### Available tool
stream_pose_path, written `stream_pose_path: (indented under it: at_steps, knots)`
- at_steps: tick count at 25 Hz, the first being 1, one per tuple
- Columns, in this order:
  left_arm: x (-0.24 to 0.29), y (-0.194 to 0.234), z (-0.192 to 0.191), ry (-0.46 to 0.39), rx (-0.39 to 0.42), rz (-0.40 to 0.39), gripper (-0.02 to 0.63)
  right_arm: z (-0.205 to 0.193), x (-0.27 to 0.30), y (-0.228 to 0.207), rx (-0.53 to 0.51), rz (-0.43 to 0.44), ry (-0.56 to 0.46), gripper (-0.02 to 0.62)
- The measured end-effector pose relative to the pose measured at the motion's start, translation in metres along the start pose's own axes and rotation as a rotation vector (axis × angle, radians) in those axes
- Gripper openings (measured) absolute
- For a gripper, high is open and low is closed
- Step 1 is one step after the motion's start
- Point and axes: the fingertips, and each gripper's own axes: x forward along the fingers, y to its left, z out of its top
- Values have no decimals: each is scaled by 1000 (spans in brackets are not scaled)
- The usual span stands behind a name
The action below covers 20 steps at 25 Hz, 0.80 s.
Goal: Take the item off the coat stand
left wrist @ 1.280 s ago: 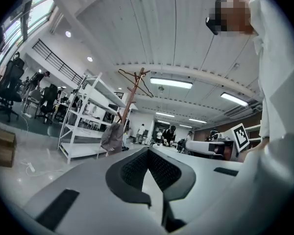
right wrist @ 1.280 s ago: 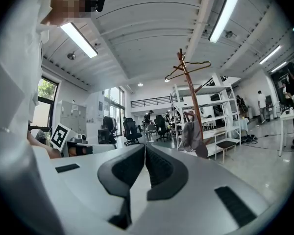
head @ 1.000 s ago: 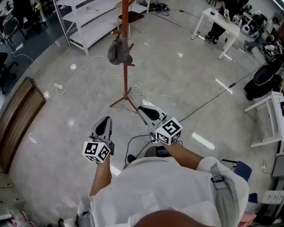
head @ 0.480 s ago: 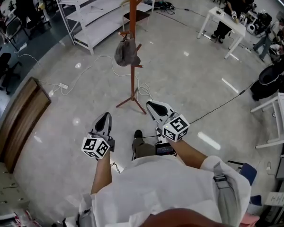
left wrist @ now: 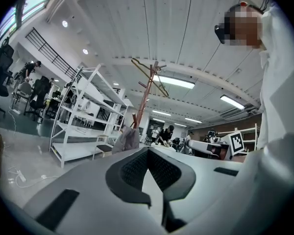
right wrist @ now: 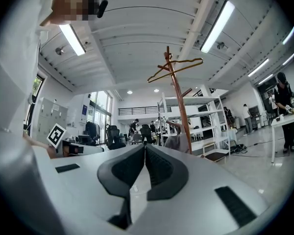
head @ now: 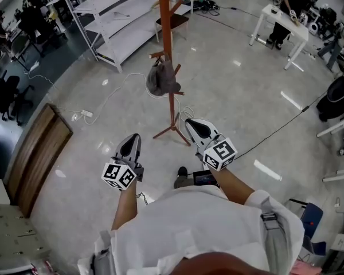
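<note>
The left hand-held gripper (head: 132, 141) and the right hand-held gripper (head: 192, 124) are both closed on nothing, held low over the glossy grey floor (head: 246, 96). Well ahead of them, a limp grey fabric hat (head: 162, 78) (possibly a small bag) hangs from a lower peg of the reddish-brown wooden coat stand (head: 167, 33). It looks light and soft, so pinching a fold near the peg should lift it.

Holds the left gripper (head: 134, 137) out in front on the left, jaws pressed together, nothing between them. Holds the right gripper (head: 190, 122) slightly farther out on the right, jaws likewise together and empty. Points both away from the body, tips angled a little toward each other. Extends bare forearms (head: 124, 206) from short white sleeves (head: 258, 202), elbows bent.
</note>
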Motion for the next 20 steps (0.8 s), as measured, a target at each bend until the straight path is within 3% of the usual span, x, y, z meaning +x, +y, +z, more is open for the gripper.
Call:
stream_pose_path:
  at_steps: [11, 20]
  knots:
    - [98, 65, 28, 22, 0, -18, 12, 8, 73, -74, -3, 19, -30, 26]
    - [149, 95, 43, 48, 12, -51, 12, 9, 110, -116, -42, -21, -2, 29]
